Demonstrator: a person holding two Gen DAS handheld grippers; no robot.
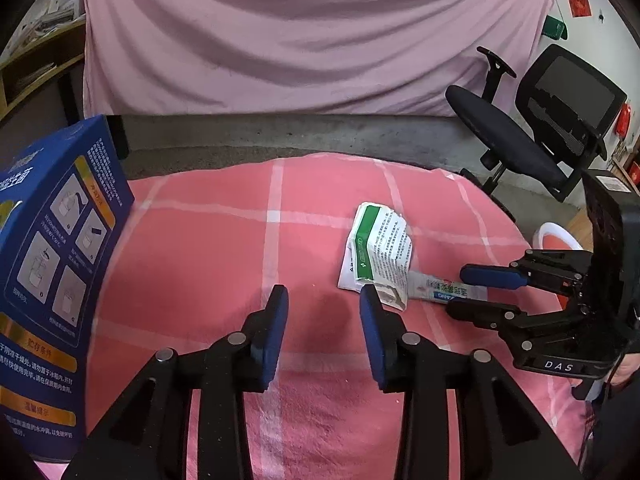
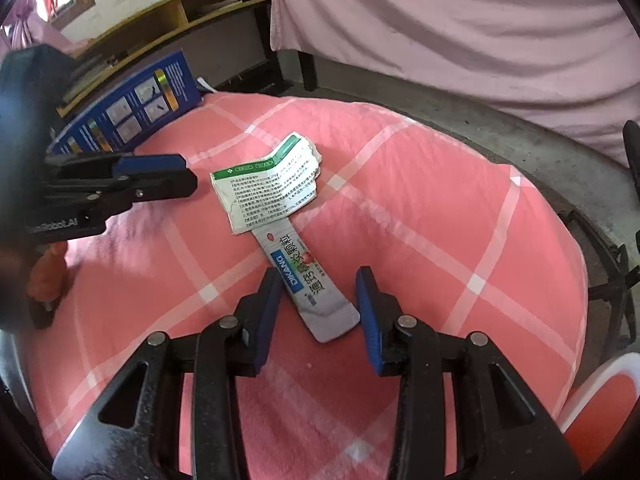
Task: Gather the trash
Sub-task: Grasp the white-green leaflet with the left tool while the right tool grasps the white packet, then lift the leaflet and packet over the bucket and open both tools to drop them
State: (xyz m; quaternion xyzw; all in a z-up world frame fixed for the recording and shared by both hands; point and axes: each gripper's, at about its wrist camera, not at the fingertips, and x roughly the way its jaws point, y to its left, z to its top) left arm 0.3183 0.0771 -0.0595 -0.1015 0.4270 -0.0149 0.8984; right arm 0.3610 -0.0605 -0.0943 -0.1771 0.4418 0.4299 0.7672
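Note:
A torn green-and-white medicine box lies flattened on the pink checked cloth. A white sachet with blue print lies partly under its near edge. My right gripper is open, its fingers either side of the sachet's near end; in the left wrist view it comes in from the right. My left gripper is open and empty, its right fingertip just short of the box; in the right wrist view it sits left of the box.
A tall blue carton stands at the table's left. A black office chair stands beyond the table at right. A white-rimmed bin sits beside the table. A pink sheet hangs behind.

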